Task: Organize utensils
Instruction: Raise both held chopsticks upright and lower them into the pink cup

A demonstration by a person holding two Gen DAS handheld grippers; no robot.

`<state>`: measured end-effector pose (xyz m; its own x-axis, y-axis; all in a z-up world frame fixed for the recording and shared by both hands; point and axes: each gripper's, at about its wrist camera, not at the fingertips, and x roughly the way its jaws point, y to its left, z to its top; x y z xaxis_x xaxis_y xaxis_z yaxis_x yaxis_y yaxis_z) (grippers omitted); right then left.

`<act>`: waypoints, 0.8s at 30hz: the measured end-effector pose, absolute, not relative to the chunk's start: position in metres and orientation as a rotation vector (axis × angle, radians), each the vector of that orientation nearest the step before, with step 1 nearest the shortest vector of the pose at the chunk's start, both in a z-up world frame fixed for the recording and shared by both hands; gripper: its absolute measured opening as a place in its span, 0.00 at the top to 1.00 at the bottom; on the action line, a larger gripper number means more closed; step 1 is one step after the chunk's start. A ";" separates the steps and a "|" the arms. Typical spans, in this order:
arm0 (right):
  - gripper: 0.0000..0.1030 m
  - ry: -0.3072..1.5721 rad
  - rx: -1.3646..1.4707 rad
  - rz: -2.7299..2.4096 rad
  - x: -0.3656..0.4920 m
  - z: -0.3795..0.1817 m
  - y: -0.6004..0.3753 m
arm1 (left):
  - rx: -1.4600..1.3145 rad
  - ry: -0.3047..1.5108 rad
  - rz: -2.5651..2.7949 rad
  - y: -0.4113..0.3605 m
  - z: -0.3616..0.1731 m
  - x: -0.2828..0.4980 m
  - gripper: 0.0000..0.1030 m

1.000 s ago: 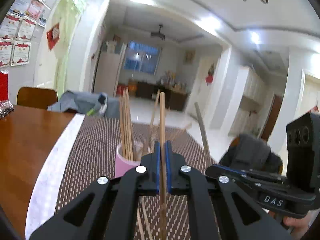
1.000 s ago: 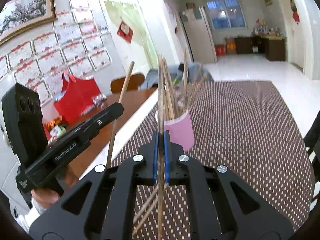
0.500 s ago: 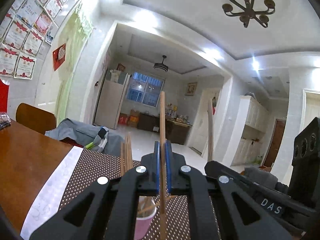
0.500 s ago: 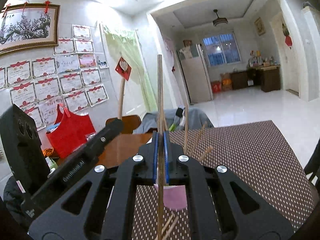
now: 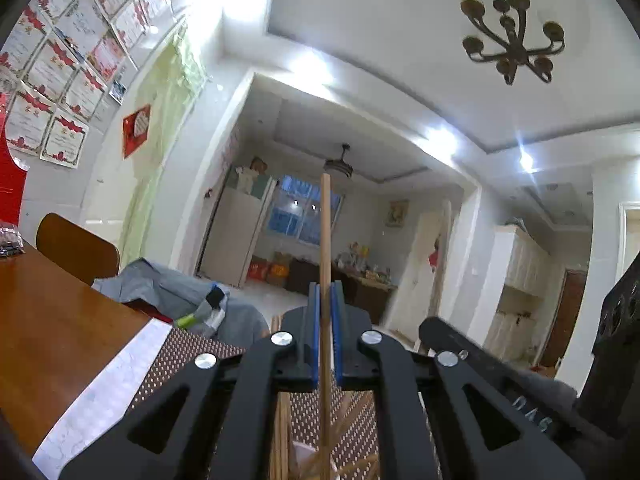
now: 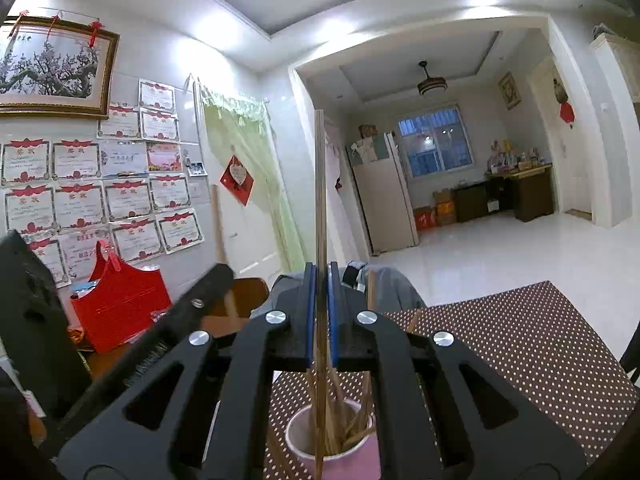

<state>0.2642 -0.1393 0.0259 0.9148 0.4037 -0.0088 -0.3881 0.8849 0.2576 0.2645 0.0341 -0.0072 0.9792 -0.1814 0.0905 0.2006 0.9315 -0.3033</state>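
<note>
above the pink cup (image 6: 340, 446), both grippers' fingers (image 5: 313, 336) (image 6: 308, 316) pinch upright chopsticks (image 5: 325, 240) (image 6: 319, 208).

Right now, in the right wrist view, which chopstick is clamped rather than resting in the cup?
The upright chopstick pinched between the right gripper fingers; the others lean loose inside the pink cup.

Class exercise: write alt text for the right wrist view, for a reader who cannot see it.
The right gripper is shut on an upright chopstick above a pink cup of chopsticks on a dotted brown mat; the left gripper is alongside.
</note>
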 end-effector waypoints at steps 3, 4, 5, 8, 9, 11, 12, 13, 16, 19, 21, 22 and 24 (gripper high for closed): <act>0.94 0.052 0.258 0.404 0.272 0.020 -0.135 | -0.302 -0.107 -0.165 0.034 -0.010 0.266 0.94; 0.94 0.045 0.253 0.398 0.274 0.018 -0.133 | -0.294 -0.113 -0.158 0.032 -0.011 0.267 0.94; 0.94 0.040 0.250 0.393 0.275 0.016 -0.132 | -0.287 -0.107 -0.152 0.031 -0.014 0.272 0.94; 0.94 0.032 0.249 0.385 0.280 0.014 -0.127 | -0.296 -0.102 -0.141 0.033 -0.020 0.283 0.94; 0.94 0.023 0.249 0.380 0.281 0.013 -0.126 | -0.296 -0.104 -0.134 0.034 -0.022 0.285 0.94; 0.94 0.014 0.255 0.373 0.283 0.012 -0.127 | -0.299 -0.105 -0.131 0.036 -0.025 0.289 0.94; 0.94 0.007 0.259 0.367 0.284 0.011 -0.126 | -0.297 -0.106 -0.122 0.037 -0.026 0.291 0.94; 0.94 0.000 0.262 0.365 0.284 0.011 -0.127 | -0.294 -0.110 -0.114 0.038 -0.028 0.293 0.94; 0.94 -0.001 0.280 0.368 0.286 0.011 -0.131 | -0.300 -0.106 -0.109 0.040 -0.030 0.296 0.94; 0.94 -0.006 0.280 0.371 0.286 0.012 -0.129 | -0.297 -0.090 -0.106 0.041 -0.035 0.301 0.94; 0.94 -0.002 0.272 0.373 0.286 0.011 -0.127 | -0.295 -0.069 -0.112 0.040 -0.039 0.303 0.94; 0.94 0.000 0.270 0.374 0.286 0.008 -0.128 | -0.289 -0.055 -0.115 0.039 -0.042 0.304 0.94; 0.94 0.011 0.266 0.373 0.287 0.004 -0.128 | -0.272 -0.034 -0.118 0.036 -0.045 0.305 0.94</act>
<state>0.2873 -0.1282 0.0043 0.9317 0.3613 0.0383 -0.3584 0.8969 0.2591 0.3050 0.0362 -0.0453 0.9925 -0.1115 0.0494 0.1207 0.9563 -0.2663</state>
